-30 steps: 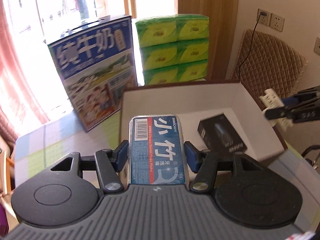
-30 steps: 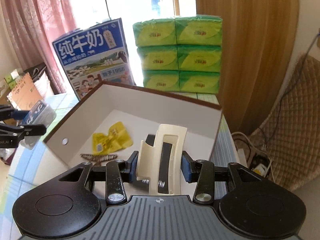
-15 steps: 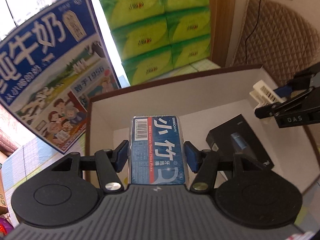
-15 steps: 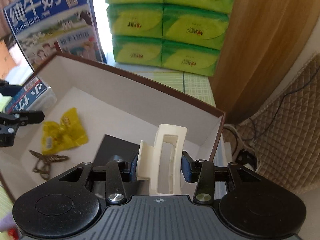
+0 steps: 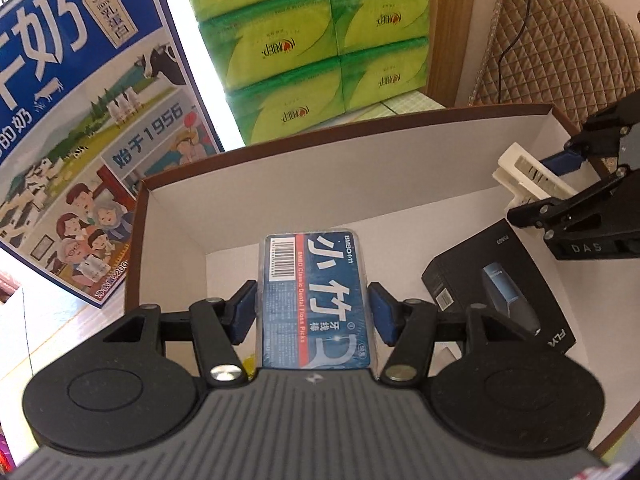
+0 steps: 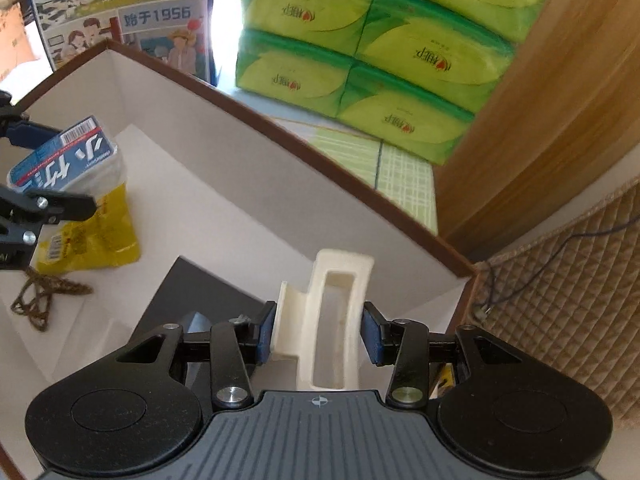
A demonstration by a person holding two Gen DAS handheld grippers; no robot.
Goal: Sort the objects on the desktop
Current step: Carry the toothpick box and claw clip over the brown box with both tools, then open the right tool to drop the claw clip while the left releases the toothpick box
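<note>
Both grippers have dropped further into the box (image 5: 360,184) since a second ago: the left gripper (image 5: 313,307) stays clamped on the floss pack (image 5: 314,300), the right gripper (image 6: 319,335) on the cream clip (image 6: 328,320). Inside lie one black carton (image 5: 496,280), partly hidden, one yellow sachet (image 6: 100,236) and one brown chain (image 6: 38,300), outside six green tissue packs (image 6: 360,60) and one milk carton (image 5: 88,120), cut off

Home: tissue packs (image 5: 320,40), milk carton (image 5: 80,120), quilted chair (image 5: 560,32)

box (image 6: 248,168): packet (image 6: 96,236), chain (image 6: 38,300) at left, dark carton (image 5: 496,288) to their right | behind box: milk carton (image 5: 80,128) left, tissue packs (image 5: 320,40) right | floss pack (image 5: 316,300), clip (image 6: 332,320) above box floor
</note>
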